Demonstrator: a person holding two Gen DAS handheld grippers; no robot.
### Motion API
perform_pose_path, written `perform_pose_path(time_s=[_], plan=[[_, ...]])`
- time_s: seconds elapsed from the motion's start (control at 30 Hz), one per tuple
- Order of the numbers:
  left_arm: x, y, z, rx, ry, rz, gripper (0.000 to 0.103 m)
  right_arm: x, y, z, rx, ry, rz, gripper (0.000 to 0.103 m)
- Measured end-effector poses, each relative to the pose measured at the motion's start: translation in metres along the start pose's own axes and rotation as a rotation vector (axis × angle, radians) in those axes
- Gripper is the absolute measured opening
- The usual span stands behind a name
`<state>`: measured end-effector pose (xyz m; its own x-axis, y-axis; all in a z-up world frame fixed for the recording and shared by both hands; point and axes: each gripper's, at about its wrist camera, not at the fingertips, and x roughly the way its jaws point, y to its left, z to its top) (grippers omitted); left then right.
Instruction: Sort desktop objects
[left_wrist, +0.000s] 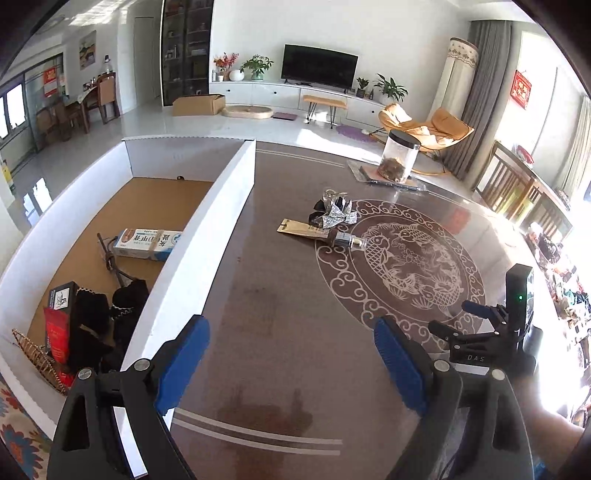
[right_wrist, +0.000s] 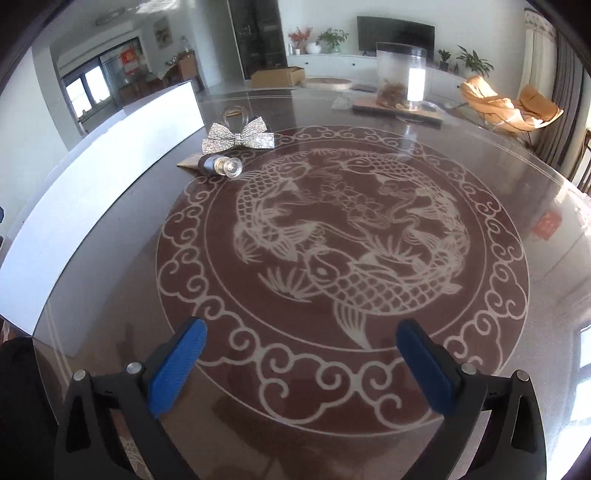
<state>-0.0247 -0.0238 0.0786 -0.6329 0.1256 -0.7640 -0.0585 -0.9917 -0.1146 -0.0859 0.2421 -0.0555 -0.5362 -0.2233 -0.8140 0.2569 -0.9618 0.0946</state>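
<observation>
While spread wide, left claw (left_wrist: 291, 365), right claw (right_wrist: 301, 365), both empty

Sunlit living room: white walls, pale glossy floor (left_wrist: 155, 125), wall-side television (left_wrist: 320, 67), orange lounge chair (left_wrist: 424, 125), grey curtains (left_wrist: 480, 92).

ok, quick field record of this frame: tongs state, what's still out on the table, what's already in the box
left tongs: open, nothing between the pads
right tongs: open, nothing between the pads
table: glass top with a fish motif
left on table: sparkly bow clip, small bottle lying on its side, clear jar at the far edge
white box: beside the table
in box: toothpaste carton, black fabric items
</observation>
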Motion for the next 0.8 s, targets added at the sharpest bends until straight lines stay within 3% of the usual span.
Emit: perform_pose_path(time_s=[0.33, 0.5, 0.57, 0.8], plan=[[0.033, -0.015, 0.004, 0.042, 0.005, 0.088, 0.091, 0.056, -0.008, 0.052, -0.032, 0.013, -0.065, 0.103], [0.113, -0.017, -0.008, 0.008, 0.193, 0.043, 0.091, 0.08, -0.007, 0.08, -0.041, -0.006, -0.098, 0.103], [0.135, -0.013, -0.014, -0.031, 0.232, 0.046, 0.091, 0.089, -0.007, 0.093, -0.024, -0.007, -0.11, 0.103], [0.14, -0.002, -0.032, -0.005, 0.182, 0.122, 0.091, 0.121, 0.016, 0.137, -0.017, 0.016, -0.112, 0.103]])
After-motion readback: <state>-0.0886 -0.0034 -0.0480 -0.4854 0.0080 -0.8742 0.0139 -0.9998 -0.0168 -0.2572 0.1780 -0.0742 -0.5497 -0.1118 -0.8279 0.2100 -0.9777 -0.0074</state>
